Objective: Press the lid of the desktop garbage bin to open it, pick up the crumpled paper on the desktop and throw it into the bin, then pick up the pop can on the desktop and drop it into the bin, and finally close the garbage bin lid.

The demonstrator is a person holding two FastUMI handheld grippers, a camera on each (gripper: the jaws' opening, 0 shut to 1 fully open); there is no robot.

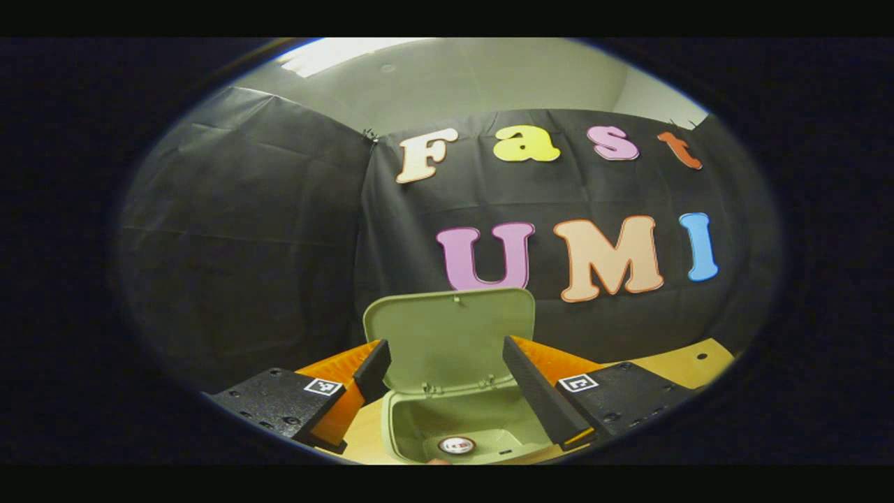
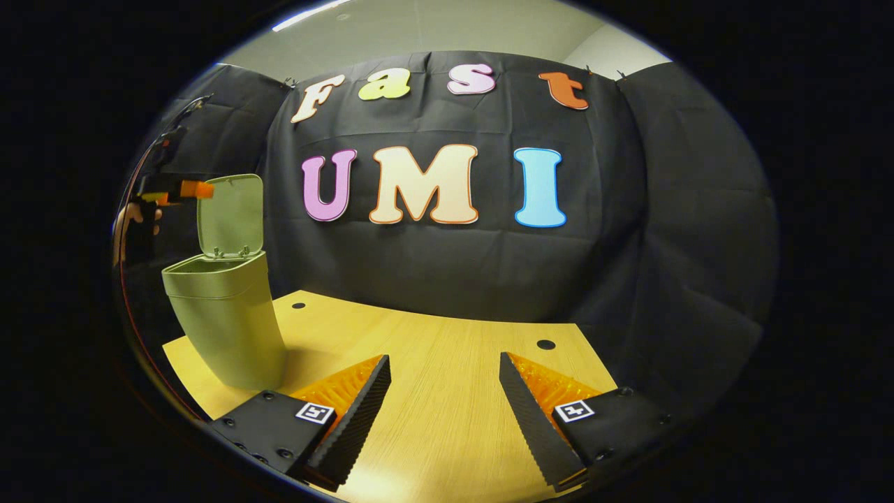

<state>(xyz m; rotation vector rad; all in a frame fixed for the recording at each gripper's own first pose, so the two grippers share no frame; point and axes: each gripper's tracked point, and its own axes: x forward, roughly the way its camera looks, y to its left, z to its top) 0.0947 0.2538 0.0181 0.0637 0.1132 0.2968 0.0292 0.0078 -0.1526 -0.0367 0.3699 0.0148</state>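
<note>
The pale green bin (image 1: 447, 419) stands right below my left gripper (image 1: 445, 346), its lid (image 1: 450, 335) swung upright against the back wall. Down inside it lies the pop can (image 1: 457, 445), its round top facing up. My left gripper is open, nothing between its fingers, and it hovers over the bin's mouth. In the right gripper view the same bin (image 2: 227, 325) stands at the table's left end with the lid (image 2: 232, 215) raised; the left gripper (image 2: 183, 190), held by a hand (image 2: 133, 220), hangs above it. My right gripper (image 2: 444, 359) is open and empty over the bare wood.
The light wooden table (image 2: 433, 335) runs from the bin to the right, with small dark holes (image 2: 545, 344) in its top. Black cloth walls close off the back and both sides. A table corner (image 1: 688, 363) shows right of the bin.
</note>
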